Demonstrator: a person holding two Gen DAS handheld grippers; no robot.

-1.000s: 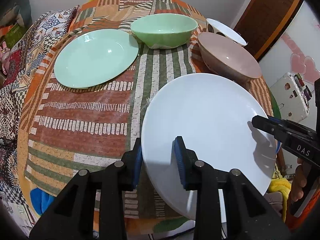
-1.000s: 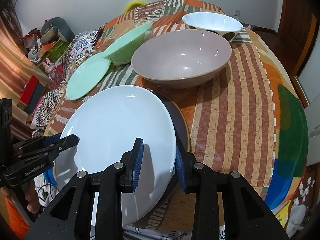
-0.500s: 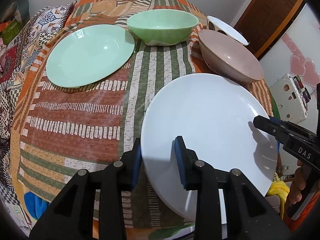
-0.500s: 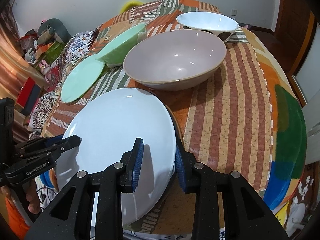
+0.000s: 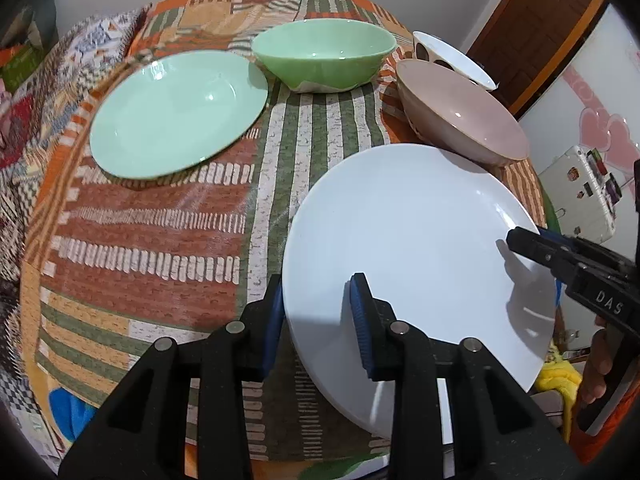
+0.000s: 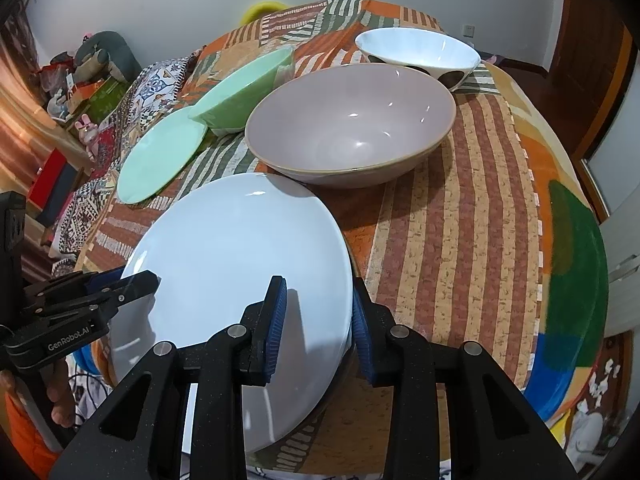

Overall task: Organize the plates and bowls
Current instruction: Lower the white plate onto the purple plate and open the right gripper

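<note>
A large white plate (image 5: 416, 248) hangs tilted over the near edge of the table; it also shows in the right wrist view (image 6: 240, 272). My left gripper (image 5: 316, 320) is shut on its left rim, and my right gripper (image 6: 318, 320) is shut on its right rim. A darker plate rim peeks out under the white plate in the right wrist view; I cannot tell whether they touch. A mint green plate (image 5: 176, 112), a green bowl (image 5: 324, 60), a pink bowl (image 5: 464, 108) and a white spotted bowl (image 5: 448, 56) sit farther back.
The round table wears a striped patchwork cloth (image 5: 152, 232). The pink bowl (image 6: 352, 124) stands just behind the white plate. A white fridge (image 5: 580, 192) and a brown door (image 5: 532, 32) lie to the right. Clutter and toys (image 6: 80, 92) lie on the left.
Both grippers have carried the white plate a little to the left and forward over the table. The dark plate under it has dropped almost out of sight. The grips are unchanged.
</note>
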